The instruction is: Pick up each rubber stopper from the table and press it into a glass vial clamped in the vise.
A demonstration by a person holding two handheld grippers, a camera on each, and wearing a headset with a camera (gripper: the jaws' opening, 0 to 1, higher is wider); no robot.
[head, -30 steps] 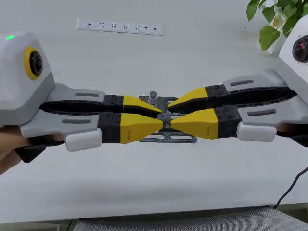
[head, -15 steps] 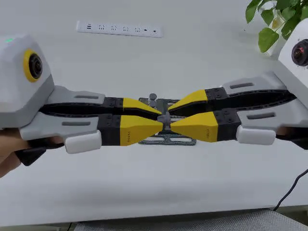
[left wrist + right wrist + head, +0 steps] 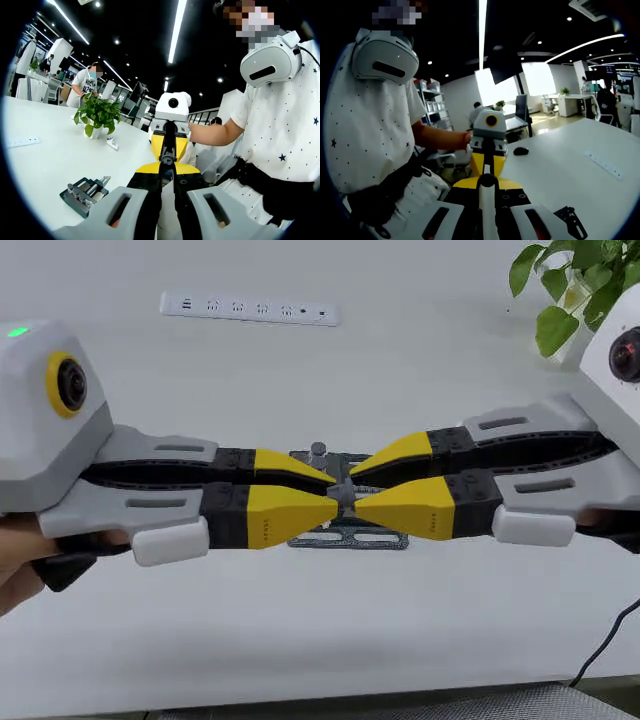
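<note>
Above the vise (image 3: 345, 533) at mid-table, the head view shows the left gripper (image 3: 334, 491) and right gripper (image 3: 355, 491) tip to tip, jaws narrow, apparently pinching one small grey stopper (image 3: 344, 490). In the left gripper view the stopper hangs clear of the vise; the right gripper view agrees. Pressing in seems still to do, and I cannot make out a vial.

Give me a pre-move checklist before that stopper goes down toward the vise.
1. Stopper off the table: ok. The small grey stopper sits between the two claw tips, above the vise.
2. Which claw has it: cannot tell. The left claw and right claw meet tip to tip at it.
3. Vial ready in the vise: cannot tell, too small to make out.
4. Vise flat on the table: ok.
5. Clutter near the vise: ok. The power strip lies well beyond it.
</note>
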